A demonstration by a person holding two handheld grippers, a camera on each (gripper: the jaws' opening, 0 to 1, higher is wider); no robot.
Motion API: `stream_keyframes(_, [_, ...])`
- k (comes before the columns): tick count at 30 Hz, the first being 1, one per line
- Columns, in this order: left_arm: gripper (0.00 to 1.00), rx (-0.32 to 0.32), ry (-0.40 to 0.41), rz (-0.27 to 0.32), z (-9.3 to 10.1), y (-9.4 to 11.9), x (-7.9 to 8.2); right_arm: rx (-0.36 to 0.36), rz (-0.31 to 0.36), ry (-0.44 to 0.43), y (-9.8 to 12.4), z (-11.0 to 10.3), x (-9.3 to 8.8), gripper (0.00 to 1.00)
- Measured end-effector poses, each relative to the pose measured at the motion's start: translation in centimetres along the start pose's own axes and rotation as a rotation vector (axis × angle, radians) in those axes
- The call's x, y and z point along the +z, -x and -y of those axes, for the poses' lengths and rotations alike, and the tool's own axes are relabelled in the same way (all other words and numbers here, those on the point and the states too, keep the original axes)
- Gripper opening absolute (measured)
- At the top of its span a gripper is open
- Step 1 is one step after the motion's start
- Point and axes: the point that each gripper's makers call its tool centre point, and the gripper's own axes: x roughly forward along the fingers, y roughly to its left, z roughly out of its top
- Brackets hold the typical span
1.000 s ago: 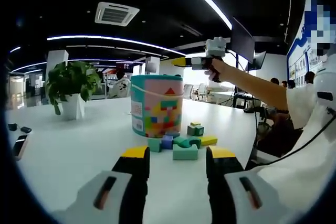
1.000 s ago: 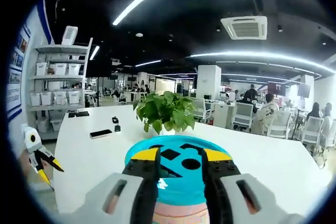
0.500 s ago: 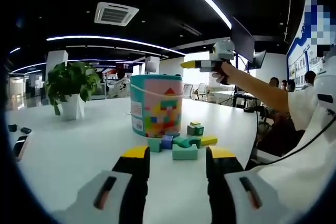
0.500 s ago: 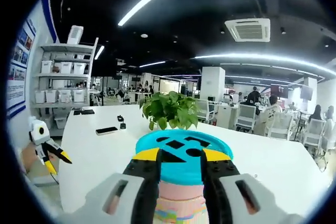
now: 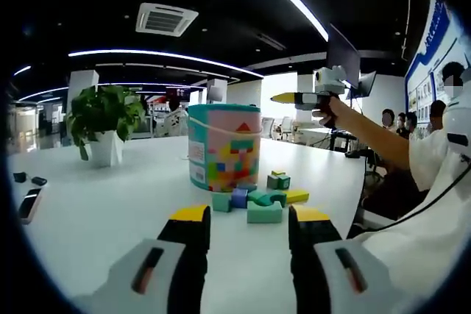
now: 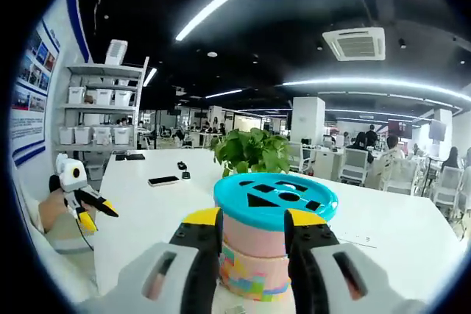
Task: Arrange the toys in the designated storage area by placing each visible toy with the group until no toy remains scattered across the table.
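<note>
From where I stand, the sorting looks barely started, or at least far from finished. The left tool (image 5: 245, 227) rests low over the white table (image 5: 110, 204), its yellow-tipped jaws standing apart with nothing between them. Just beyond its tips lies a loose cluster of toy blocks (image 5: 259, 201): a pale green one nearest, a blue one and a teal arch-shaped piece behind it, a flat yellow one off toward the right jaw, and a small dark green one farther back. Past them, straight ahead of the left tool, stands the pink toy bucket (image 5: 224, 146) with its block-pattern label.

The right tool (image 6: 252, 231) is held up level with that bucket (image 6: 259, 255), looking across its turquoise shape-sorter lid (image 6: 276, 200), which is on. Its jaws also stand parted and hold nothing; the bucket sits just beyond the tips.

So I judge that every block I can see by the bucket is still out on the table and must yet go in. Whether any are already inside the bucket I cannot tell. A potted plant (image 5: 103, 119) sits well off to the left tool's left.
</note>
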Motion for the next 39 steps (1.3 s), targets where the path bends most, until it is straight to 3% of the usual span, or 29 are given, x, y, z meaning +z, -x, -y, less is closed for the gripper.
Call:
stream_keyframes(10, [0.43, -0.002, -0.003, -0.003, 0.2, -0.2, 0.0, 0.019, -0.01, 0.009, 1.3, -1.3, -2.5, 0.33])
stream_keyframes(39, [0.43, -0.006, -0.006, -0.005, 0.3, -0.2, -0.1, 0.122, 0.002, -0.044, 5.7, -5.0, -6.8, 0.36])
